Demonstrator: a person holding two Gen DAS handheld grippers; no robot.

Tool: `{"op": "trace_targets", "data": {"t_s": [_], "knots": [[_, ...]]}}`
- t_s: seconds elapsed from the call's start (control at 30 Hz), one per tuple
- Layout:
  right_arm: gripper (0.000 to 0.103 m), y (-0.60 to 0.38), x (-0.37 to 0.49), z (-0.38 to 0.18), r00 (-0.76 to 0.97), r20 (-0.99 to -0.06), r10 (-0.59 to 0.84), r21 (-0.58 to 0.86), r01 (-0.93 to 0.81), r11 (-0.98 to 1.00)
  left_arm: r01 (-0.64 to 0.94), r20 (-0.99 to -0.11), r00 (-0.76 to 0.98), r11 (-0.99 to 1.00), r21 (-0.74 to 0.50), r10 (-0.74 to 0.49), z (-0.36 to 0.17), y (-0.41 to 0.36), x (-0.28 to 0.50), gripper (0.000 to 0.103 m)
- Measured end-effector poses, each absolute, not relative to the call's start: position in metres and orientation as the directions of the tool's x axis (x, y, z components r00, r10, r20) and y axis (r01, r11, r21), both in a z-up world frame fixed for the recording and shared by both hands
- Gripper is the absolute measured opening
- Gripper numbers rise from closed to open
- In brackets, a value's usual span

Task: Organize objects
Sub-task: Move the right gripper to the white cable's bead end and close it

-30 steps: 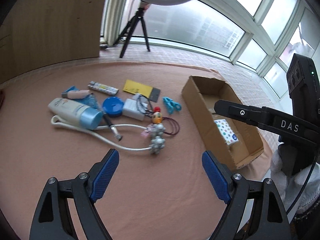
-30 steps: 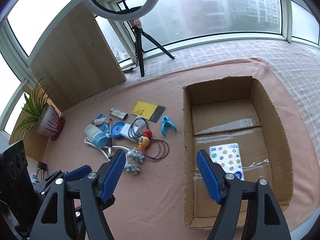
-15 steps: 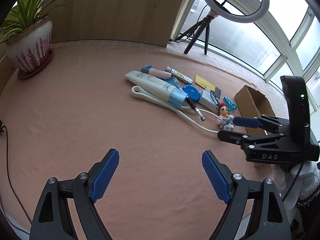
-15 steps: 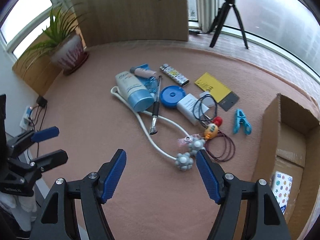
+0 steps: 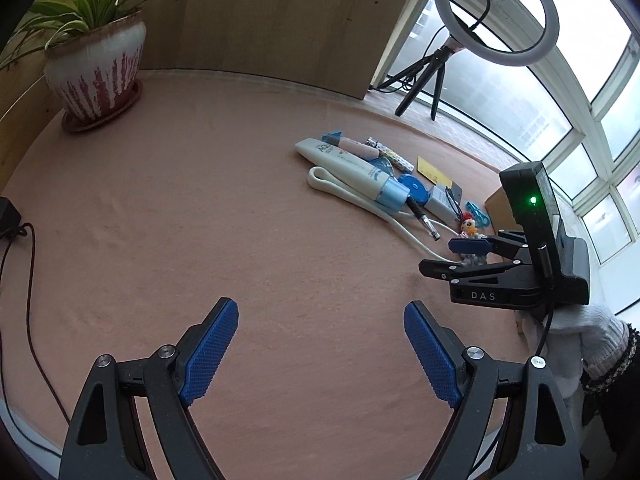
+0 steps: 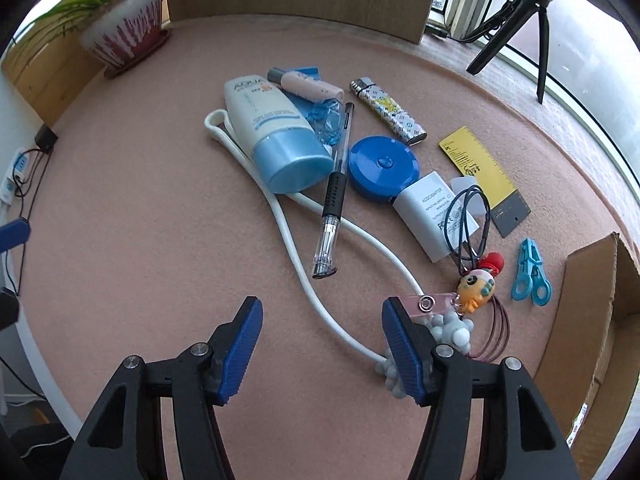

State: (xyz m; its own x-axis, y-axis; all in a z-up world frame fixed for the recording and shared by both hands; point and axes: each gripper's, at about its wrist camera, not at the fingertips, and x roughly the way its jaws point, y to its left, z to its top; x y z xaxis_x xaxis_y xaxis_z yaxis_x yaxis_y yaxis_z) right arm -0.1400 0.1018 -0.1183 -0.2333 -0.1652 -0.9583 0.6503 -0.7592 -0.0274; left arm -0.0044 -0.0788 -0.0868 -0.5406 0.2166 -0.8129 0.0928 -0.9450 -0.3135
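The right tongs [image 6: 320, 340] hang spread over the near edge of the pile, their jaws having just been closing, with nothing but bare cloth and a stretch of the white cord [image 6: 294, 248] between them. The cord is the likely next pick, though the grey bead cluster [image 6: 454, 328] just beside the right jaw could be meant instead. It is limp and light, looping from under the blue-capped lotion tube [image 6: 272, 136] to the beads, so it will probably trail and drag its neighbours; a pinch near the bead end, where it lies free, looks safest. The clear pen [image 6: 332, 204] lies across it and may roll.

The left tongs [image 5: 320, 352] are spread wide and empty over bare cloth, well to the left of the pile.

The bench [image 5: 200, 208] wears a pinkish, slightly napped cloth that should grip small things. The cardboard box [image 6: 592, 312] stands at the right, a potted plant [image 5: 94, 64] far left, a ring light [image 5: 496, 12] by the windows.
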Motion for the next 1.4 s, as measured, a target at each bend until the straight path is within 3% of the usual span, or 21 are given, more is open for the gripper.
{"op": "trace_targets", "data": {"t_s": [0.07,0.13,0.4,0.83,1.27,1.33,1.4], "knots": [[0.053,0.099,-0.140,-0.121,-0.231,-0.961,-0.151,-0.040,0.659,-0.751,0.098,-0.813,-0.540,-0.943,-0.318,0.218,-0.088,-0.082,-0.003,0.087],[0.031,0.096,-0.138,-0.124,-0.203,-0.967,-0.152,-0.022,0.665,-0.747,0.098,-0.812,-0.541,-0.942,-0.320,0.219,-0.090,-0.082,-0.004,0.087],[0.016,0.096,-0.119,-0.121,-0.102,-0.971,-0.217,0.094,0.670,-0.736,0.107,-0.814,-0.535,-0.938,-0.330,0.226,-0.095,-0.081,-0.003,0.087],[0.016,0.095,-0.074,-0.110,0.011,-0.913,-0.409,0.339,0.580,-0.741,0.125,-0.819,-0.528,-0.934,-0.336,0.224,-0.100,-0.088,-0.004,0.087],[0.017,0.078,-0.062,-0.105,0.058,-0.870,-0.489,0.430,0.573,-0.697,0.137,-0.826,-0.520,-0.934,-0.331,0.217,-0.103,-0.092,-0.006,0.087],[0.027,0.084,-0.063,-0.098,0.016,-0.879,-0.477,0.394,0.586,-0.708,0.136,-0.828,-0.513,-0.931,-0.338,0.226,-0.105,-0.088,-0.008,0.087],[0.031,0.093,-0.069,-0.092,-0.033,-0.887,-0.461,0.356,0.586,-0.728,0.125,-0.830,-0.503,-0.930,-0.346,0.241,-0.107,-0.081,-0.009,0.087]]}}
